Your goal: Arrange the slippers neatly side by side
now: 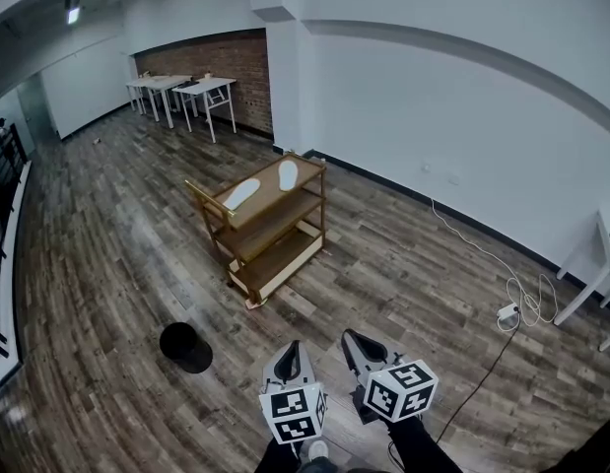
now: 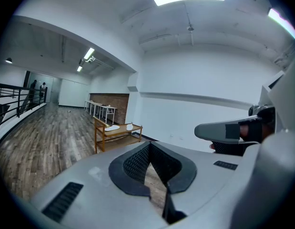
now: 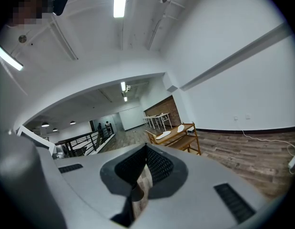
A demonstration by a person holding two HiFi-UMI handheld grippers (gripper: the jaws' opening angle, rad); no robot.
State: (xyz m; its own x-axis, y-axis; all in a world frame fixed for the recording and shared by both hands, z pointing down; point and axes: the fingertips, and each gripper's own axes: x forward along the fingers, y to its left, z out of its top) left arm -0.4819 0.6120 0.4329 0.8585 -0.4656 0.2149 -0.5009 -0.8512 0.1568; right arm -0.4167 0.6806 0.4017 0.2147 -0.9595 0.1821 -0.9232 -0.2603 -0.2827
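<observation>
Two grippers: left gripper [image 1: 292, 353] and right gripper [image 1: 352, 341], bottom centre, side by side, jaws pressed together, empty.
Open room: wood floor [image 1: 107, 264] ahead; black round object [image 1: 185, 347] lower left, white cable [image 1: 529, 302] right.
Cart: wooden three-shelf cart [image 1: 270, 227], centre, apart from the wall [image 1: 433, 97].
Slippers: on its top shelf [image 1: 268, 197], apart; left slipper [image 1: 242, 194] slants lower-left to upper-right, right slipper [image 1: 288, 174] runs nearly straight up-frame; toes unclear.

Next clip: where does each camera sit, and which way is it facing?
Head view: on the head, looking down at cart and slippers; left gripper, right gripper, legs show.
Left gripper view: along its shut jaws toward the cart; right gripper at right.
Right gripper view: along its shut jaws toward the cart.
All share the cart.
</observation>
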